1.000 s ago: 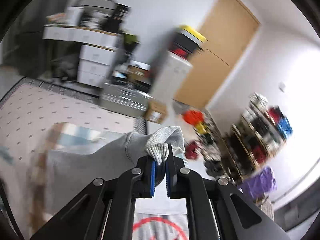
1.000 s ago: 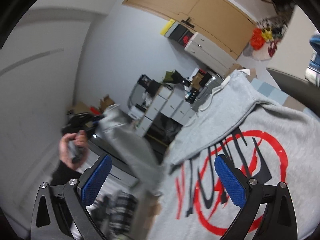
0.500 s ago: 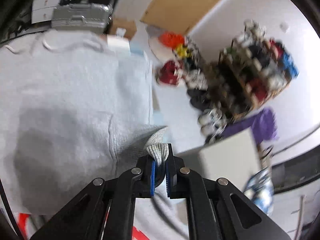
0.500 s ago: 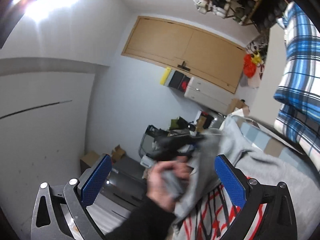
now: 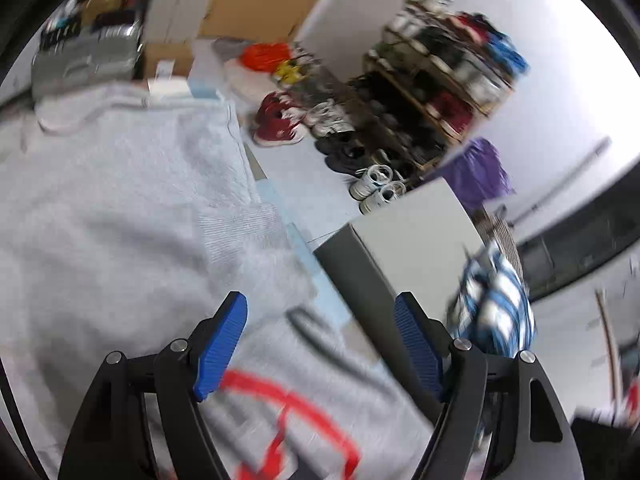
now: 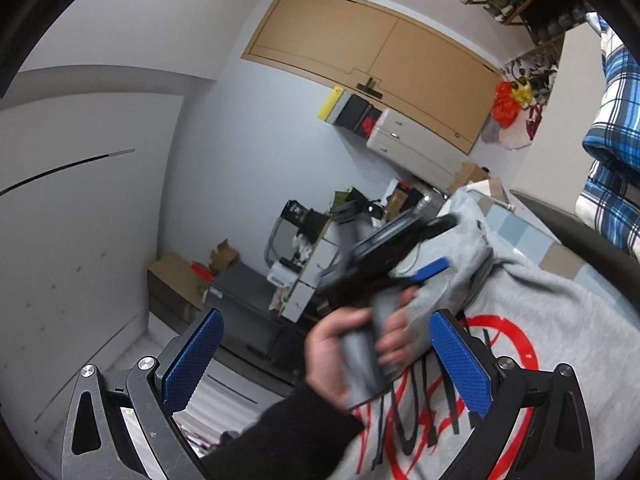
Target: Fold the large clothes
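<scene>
Sleeve fold step: my left claw (image 5: 320, 344) spread, empty, sleeve (image 5: 248, 248) just ahead. Right claw (image 6: 326, 364) spread over hoodie (image 6: 560, 320). Next: regrip the hem probably.

The left gripper (image 5: 320, 344) is hanging spread wide over the grey sweatshirt (image 5: 120, 208), nothing lying between its fingers. A grey box (image 5: 412, 240) is standing just beside its right finger. The left hand (image 6: 352, 352) is blocking the gap ahead of the wide-spread right gripper (image 6: 326, 354).
</scene>
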`<state>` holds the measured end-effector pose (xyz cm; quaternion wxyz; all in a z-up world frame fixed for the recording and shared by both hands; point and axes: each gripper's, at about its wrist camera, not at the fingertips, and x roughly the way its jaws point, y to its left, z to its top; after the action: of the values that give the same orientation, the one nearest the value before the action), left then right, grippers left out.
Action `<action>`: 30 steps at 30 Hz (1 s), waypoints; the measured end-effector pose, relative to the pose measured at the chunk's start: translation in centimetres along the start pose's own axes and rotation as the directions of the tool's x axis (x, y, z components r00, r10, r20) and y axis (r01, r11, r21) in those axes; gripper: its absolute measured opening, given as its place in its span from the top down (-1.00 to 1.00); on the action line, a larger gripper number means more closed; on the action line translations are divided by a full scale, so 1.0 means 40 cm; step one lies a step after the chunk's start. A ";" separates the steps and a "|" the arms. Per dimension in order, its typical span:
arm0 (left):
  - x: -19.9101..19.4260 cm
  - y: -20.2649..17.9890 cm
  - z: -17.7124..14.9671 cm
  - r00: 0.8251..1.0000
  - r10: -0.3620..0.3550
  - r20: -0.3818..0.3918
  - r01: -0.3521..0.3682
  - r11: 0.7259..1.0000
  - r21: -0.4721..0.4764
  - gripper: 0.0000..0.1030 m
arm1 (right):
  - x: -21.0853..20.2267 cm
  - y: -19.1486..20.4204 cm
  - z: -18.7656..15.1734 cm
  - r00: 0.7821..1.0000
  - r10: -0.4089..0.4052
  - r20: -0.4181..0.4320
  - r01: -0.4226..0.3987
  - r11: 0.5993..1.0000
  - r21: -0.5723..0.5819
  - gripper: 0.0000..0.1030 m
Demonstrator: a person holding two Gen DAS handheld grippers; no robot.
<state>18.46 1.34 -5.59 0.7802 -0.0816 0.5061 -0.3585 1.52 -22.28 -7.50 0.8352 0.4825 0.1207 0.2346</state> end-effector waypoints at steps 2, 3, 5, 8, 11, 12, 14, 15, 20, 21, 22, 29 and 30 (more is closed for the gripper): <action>-0.058 0.030 -0.021 0.995 0.093 0.025 -0.094 0.995 0.027 -0.42 | -0.002 0.000 -0.001 1.000 -0.003 0.002 0.003 1.000 0.003 -1.00; -0.083 0.065 -0.035 0.989 0.144 0.034 -0.145 0.989 0.022 -0.42 | -0.003 0.001 -0.002 1.000 -0.001 0.001 0.001 1.000 0.006 -1.00; -0.131 0.143 -0.079 0.974 0.219 0.051 -0.219 0.976 -0.014 -0.42 | 0.000 0.005 -0.006 1.000 0.002 0.000 -0.002 1.000 0.010 -1.00; -0.176 0.278 -0.163 0.950 0.308 0.043 -0.300 0.944 -0.135 -0.42 | 0.013 0.015 -0.013 1.000 -0.005 -0.015 0.005 1.000 -0.016 -1.00; -0.210 0.378 -0.250 0.938 0.345 0.035 -0.328 0.915 -0.233 -0.42 | 0.027 0.028 -0.020 0.999 -0.039 -0.032 0.037 0.997 -0.064 -1.00; -0.225 0.417 -0.291 0.939 0.343 0.026 -0.322 0.903 -0.283 -0.42 | 0.032 0.030 -0.022 0.998 -0.046 -0.042 0.042 0.996 -0.077 -1.00; -0.226 0.444 -0.328 0.958 0.286 -0.004 -0.269 0.895 -0.356 -0.41 | 0.042 0.034 -0.027 0.997 -0.062 -0.056 0.056 0.993 -0.103 -1.00; -0.236 0.435 -0.330 0.965 0.263 -0.001 -0.247 0.905 -0.346 -0.41 | 0.049 0.035 -0.031 0.995 -0.072 -0.062 0.065 0.992 -0.110 -1.00; -0.295 0.352 -0.297 0.952 0.297 0.080 -0.266 0.926 -0.269 -0.42 | 0.092 0.035 -0.065 0.985 -0.108 -0.137 0.091 0.988 -0.121 -1.00; -0.292 0.353 -0.288 0.938 0.338 0.077 -0.306 0.912 -0.273 -0.42 | 0.099 0.039 -0.071 0.983 -0.122 -0.140 0.103 0.985 -0.139 -1.00; -0.280 0.361 -0.283 0.932 0.356 0.064 -0.326 0.902 -0.283 -0.42 | 0.103 0.042 -0.076 0.981 -0.135 -0.141 0.113 0.981 -0.156 -1.00; -0.172 0.395 -0.364 0.927 0.374 -0.011 -0.361 0.885 -0.293 -0.41 | 0.126 0.045 -0.104 0.969 -0.197 -0.150 0.158 0.958 -0.239 -1.00; -0.171 0.386 -0.373 0.925 0.380 -0.011 -0.368 0.886 -0.283 -0.41 | 0.130 0.042 -0.103 0.968 -0.199 -0.156 0.159 0.958 -0.239 -1.00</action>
<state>11.60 20.52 -15.24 0.8262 -0.1000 0.5402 -0.1244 3.76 -15.86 -8.02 0.8880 0.3492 0.2109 0.2121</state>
